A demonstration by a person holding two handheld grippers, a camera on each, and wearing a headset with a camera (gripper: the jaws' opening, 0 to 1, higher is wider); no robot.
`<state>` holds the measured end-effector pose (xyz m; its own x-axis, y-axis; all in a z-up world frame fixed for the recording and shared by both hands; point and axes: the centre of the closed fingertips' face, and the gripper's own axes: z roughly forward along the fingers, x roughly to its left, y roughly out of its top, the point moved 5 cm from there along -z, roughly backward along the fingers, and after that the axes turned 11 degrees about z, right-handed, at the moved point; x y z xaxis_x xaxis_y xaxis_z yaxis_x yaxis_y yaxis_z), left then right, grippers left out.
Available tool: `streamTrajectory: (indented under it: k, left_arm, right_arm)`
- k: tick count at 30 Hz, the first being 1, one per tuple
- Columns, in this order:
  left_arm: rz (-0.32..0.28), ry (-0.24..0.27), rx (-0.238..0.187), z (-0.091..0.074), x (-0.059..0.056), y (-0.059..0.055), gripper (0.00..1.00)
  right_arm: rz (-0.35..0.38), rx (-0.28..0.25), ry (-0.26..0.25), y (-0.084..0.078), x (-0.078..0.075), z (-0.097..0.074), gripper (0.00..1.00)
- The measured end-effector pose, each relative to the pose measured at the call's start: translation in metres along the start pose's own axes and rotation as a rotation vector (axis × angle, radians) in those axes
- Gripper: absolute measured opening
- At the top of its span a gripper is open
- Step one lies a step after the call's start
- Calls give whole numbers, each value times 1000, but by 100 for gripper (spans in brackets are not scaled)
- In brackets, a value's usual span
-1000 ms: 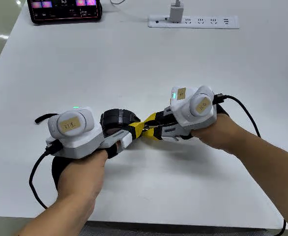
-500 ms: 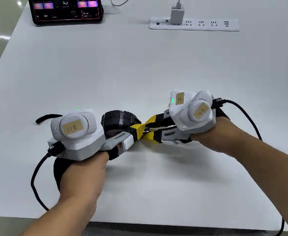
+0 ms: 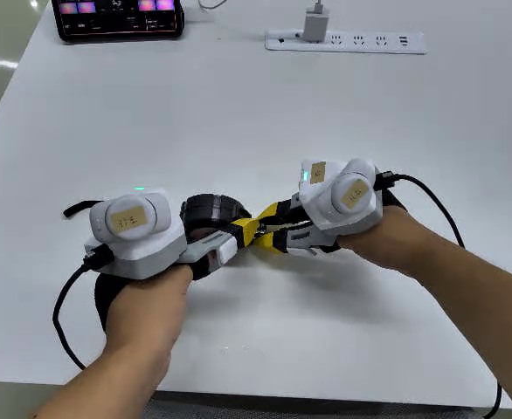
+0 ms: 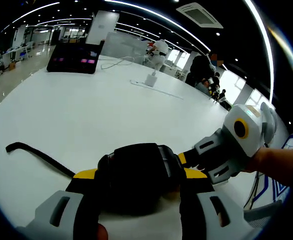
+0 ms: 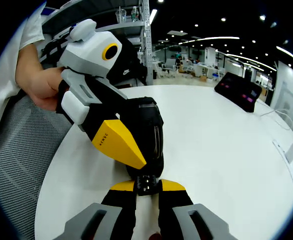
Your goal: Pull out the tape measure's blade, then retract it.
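Observation:
A black tape measure (image 3: pixel 211 212) rests on the white table (image 3: pixel 238 122), and my left gripper (image 3: pixel 224 229) is shut on its case. In the left gripper view the case (image 4: pixel 136 172) sits between the yellow-tipped jaws of the left gripper (image 4: pixel 139 176). Its black wrist strap (image 4: pixel 34 154) trails off to the left. My right gripper (image 3: pixel 263 234) faces it from the right, shut on the blade's end hook (image 5: pixel 146 184). The hook sits close to the case (image 5: pixel 145 132), so hardly any blade shows. The right gripper (image 5: pixel 147 186) looks straight at the left gripper (image 5: pixel 94 75).
A dark device with a lit screen (image 3: pixel 116 17) lies at the table's far left. A white power strip (image 3: pixel 361 40) with a plugged-in charger (image 3: pixel 315 17) lies at the far middle. Cables (image 3: pixel 431 196) trail from both grippers. The near table edge (image 3: pixel 308 403) runs just below my hands.
Both grippers keep their hold. The right gripper has rolled and dipped slightly, and the tape measure stays in place.

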<state>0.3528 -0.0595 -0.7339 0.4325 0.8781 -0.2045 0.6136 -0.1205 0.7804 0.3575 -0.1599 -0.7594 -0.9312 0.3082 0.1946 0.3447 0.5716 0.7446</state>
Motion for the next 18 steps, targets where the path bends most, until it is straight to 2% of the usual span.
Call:
streamTrajectory:
  k: [4, 6, 7, 13, 18]
  left_arm:
    - [11, 1, 1, -1, 0, 1, 61]
    - [27, 2, 3, -1, -1, 2, 61]
    - [24, -1, 1, -1, 0, 3, 61]
    - [25, -7, -12, -2, 0, 6, 61]
    - [41, -12, -17, -4, -1, 8, 61]
  right_arm:
    - [13, 6, -2, 1, 0, -1, 16]
    - [12, 7, -5, 1, 1, 0, 25]
    - [10, 7, -5, 1, 1, 0, 26]
    - [12, 4, -5, 4, 3, 0, 25]
    - [25, 4, -19, 3, 2, -6, 29]
